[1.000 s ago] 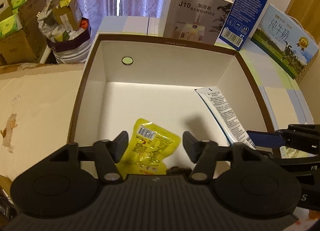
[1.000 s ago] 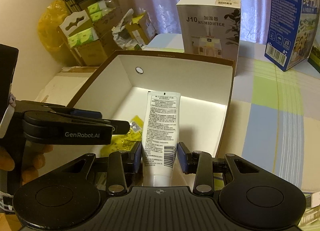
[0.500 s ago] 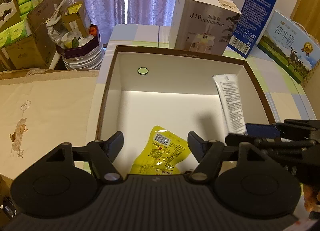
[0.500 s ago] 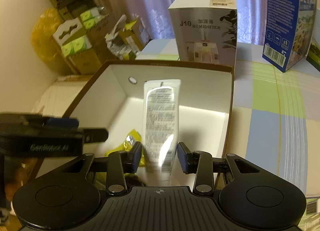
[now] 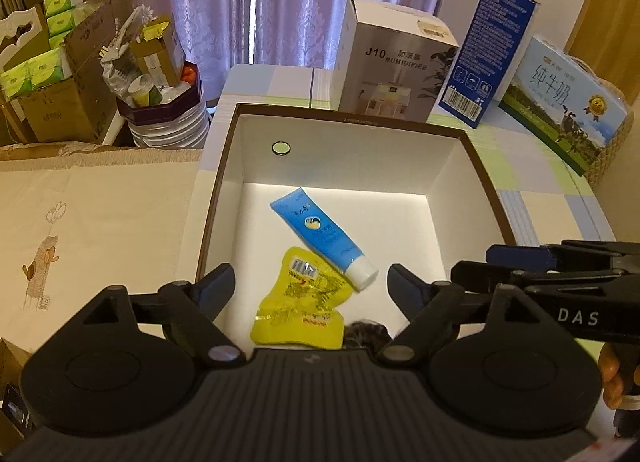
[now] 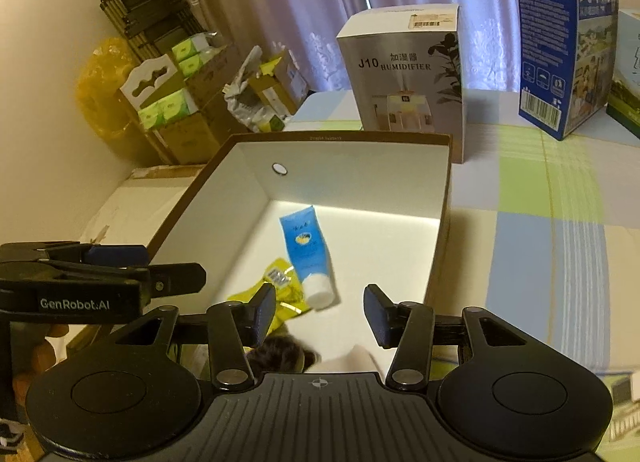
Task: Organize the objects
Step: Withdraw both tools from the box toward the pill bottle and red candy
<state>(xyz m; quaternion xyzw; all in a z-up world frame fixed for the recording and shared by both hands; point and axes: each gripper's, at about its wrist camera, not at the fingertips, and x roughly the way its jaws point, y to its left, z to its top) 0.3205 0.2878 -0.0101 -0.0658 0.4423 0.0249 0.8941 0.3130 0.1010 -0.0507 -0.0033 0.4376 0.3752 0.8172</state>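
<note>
The right gripper point(image 6: 320, 312) hangs over the near edge of the box point(image 6: 438, 246) with its jaws spread wide and nothing between them, and the left gripper point(image 5: 310, 288) sits just beside it over the same near edge, likewise agape and empty. Directly below and ahead of both, on the white floor of the box, lies the blue tube point(image 5: 322, 238), blue face up, its white cap point(image 5: 362, 276) pointing toward the grippers and its crimped end toward the far wall. The cap end rests on or against the upper edge of the yellow packet point(image 5: 302, 302), which lies flat nearer the front wall; whether the tube truly overlaps it or only touches is hard to tell. A dark, fuzzy thing point(image 6: 280, 350) shows at the very front of the box, mostly hidden behind the gripper bodies, and I cannot say what it is. Beyond the box, on the checked cloth of the table point(image 6: 560, 198), stand a humidifier carton point(image 6: 404, 82), a tall blue carton point(image 6: 560, 42) and a milk carton point(image 5: 568, 102). The step in hand looks like the end of a placement: tube and packet are in the box and both grippers are free. The next move likely calls for lifting clear of the box walls and finding another loose item, though none is plainly in view on the table.
</note>
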